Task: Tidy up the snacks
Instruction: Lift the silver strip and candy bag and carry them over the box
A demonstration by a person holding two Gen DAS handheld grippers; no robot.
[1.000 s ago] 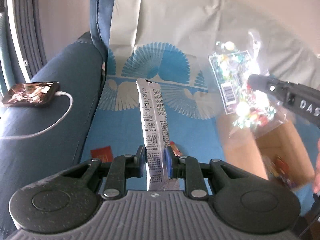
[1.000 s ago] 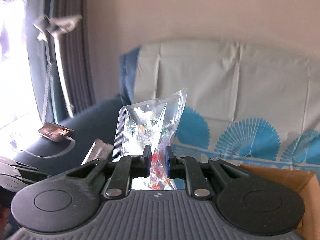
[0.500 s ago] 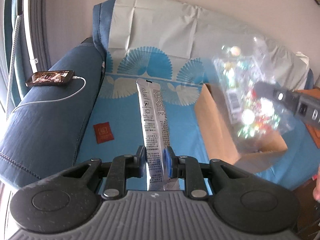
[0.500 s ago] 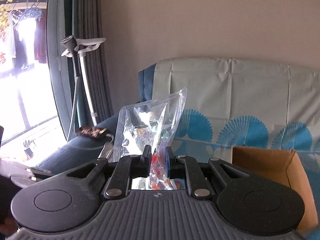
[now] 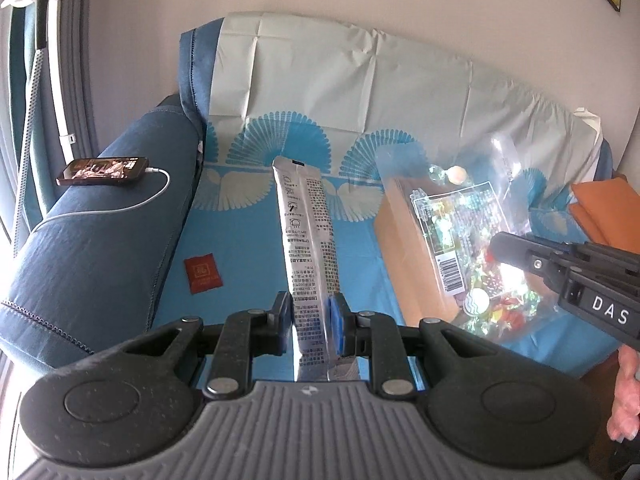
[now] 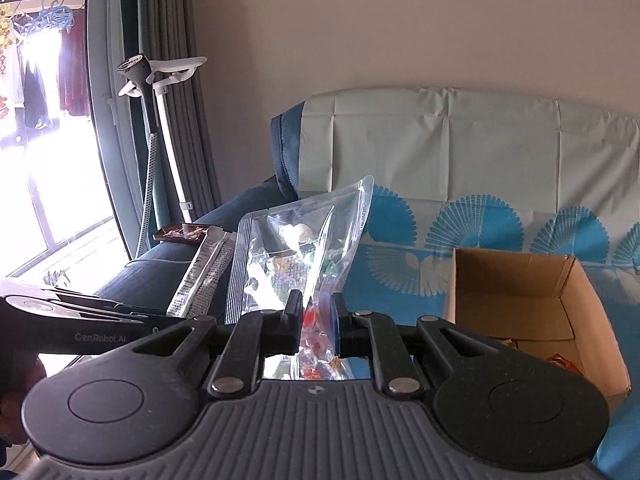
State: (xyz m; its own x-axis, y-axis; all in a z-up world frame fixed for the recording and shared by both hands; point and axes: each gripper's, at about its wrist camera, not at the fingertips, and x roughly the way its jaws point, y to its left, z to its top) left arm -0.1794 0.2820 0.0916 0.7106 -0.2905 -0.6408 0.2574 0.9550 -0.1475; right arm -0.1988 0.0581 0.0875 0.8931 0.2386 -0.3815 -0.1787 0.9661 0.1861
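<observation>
**Silver stick pack and clear candy bag held up over the sofa**

Silver foil, printed with small black text, forms the long narrow stick pack [image 5: 308, 236] that stands upright in the left gripper [image 5: 310, 316], whose two fingers are pressed against its lower part. The pack is in the air above the blue patterned sofa cover [image 5: 240, 248]; in the right wrist view it shows as a slanted strip [image 6: 200, 276] to the left of the other bag.

A clear plastic bag of colourful wrapped candies [image 6: 304, 248] is clamped by the right gripper [image 6: 316, 320], its fingers closed on the lower part where red sweets collect. From the left wrist view the same bag [image 5: 464, 240], with a white barcode label, hangs in front of and above the open brown cardboard box [image 5: 404, 252], with the black right gripper body reaching in from the right edge.

The box [image 6: 516, 292] sits on the seat of the sofa, flaps up, with a few items just visible at its bottom. A small red square packet [image 5: 203, 273] lies flat on the cover to the left of the stick pack. On the dark blue sofa armrest [image 5: 100, 248] rests a black phone [image 5: 102, 170] with a white cable [image 5: 156, 194] plugged in. A white and grey garment steamer [image 6: 160, 120] stands by the grey curtains [image 6: 172, 60].
</observation>
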